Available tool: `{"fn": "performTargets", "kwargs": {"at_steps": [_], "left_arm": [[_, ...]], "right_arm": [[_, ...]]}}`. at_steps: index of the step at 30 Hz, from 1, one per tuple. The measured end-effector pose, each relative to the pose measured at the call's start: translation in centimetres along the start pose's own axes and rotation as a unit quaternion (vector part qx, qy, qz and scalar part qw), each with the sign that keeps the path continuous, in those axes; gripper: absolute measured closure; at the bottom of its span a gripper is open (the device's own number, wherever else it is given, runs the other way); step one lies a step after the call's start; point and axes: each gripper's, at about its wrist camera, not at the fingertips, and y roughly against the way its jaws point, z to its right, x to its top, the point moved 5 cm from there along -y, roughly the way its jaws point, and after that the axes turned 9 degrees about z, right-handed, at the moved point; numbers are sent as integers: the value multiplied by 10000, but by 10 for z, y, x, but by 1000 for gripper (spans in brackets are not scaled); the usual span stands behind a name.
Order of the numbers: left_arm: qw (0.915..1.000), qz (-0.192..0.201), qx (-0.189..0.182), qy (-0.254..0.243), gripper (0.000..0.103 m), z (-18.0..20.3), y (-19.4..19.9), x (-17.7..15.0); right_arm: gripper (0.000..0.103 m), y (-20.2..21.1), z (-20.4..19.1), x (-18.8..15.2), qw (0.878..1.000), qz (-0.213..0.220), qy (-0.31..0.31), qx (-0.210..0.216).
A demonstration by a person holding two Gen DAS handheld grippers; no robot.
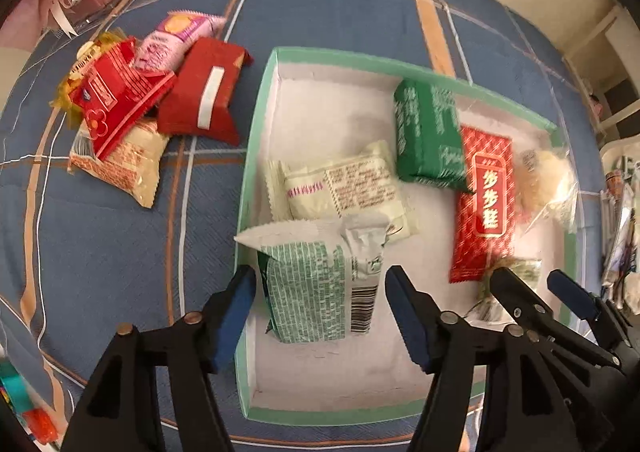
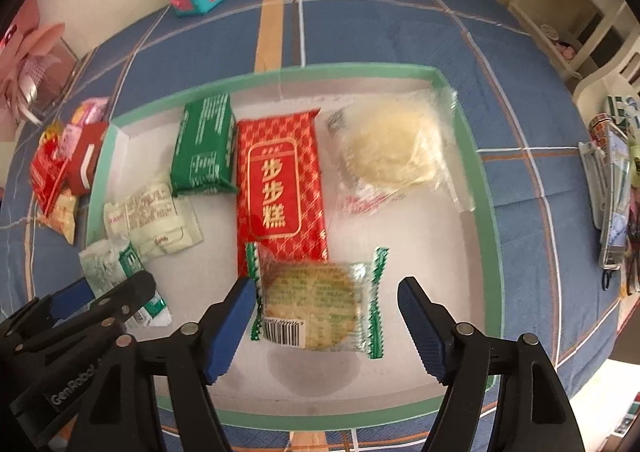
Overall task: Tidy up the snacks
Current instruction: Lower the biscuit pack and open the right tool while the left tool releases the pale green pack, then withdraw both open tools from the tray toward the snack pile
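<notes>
In the green-rimmed box [image 2: 486, 187], a red packet [image 2: 280, 179] lettered 步步糕; both tongs [image 1: 320, 308] [image 2: 326, 316] apart, clamping nothing.

— What can I read from here?
— The red packet [image 2: 280, 179] in the tray carries three gold Chinese characters, 步步糕, in a framed panel.
— Anything on my tongs?
— My left gripper [image 2: 108, 292] has "GenRobot" printed in white on its black arm. The clear cookie packet [image 2: 316, 304] shows a barcode, its digits too blurred for me.
</notes>
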Motion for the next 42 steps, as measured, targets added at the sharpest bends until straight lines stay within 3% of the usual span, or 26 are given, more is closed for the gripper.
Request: {"fn": "performTargets", "kwargs": {"at_steps": [3, 10, 12, 17, 21, 27, 42], "left_arm": [[9997, 111, -190, 99, 33, 1, 10, 5], [9986, 446, -254, 161, 28, 0, 37, 19], [9981, 545, -213, 183, 18, -3, 42, 24], [9973, 694, -46, 240, 15, -16, 48, 29], [9965, 771, 126, 287, 11, -24, 45, 28], [9956, 818, 366, 273, 10, -33, 41, 28], [9920, 980, 795, -40, 10, -42, 37, 32]], "right_arm": [[26, 5, 1, 5, 9999, 94, -30, 24], [26, 24, -3, 13, 9995, 293, -29, 127], [25, 28, -7, 12, 9993, 351, -30, 141], [24, 35, -8, 13, 9990, 423, -18, 174], [10, 35, -7, 14, 9988, 438, -76, 220], [0, 37, -5, 17, 9982, 546, -81, 217], [0, 43, -17, 20, 9964, 788, 56, 294]]}}
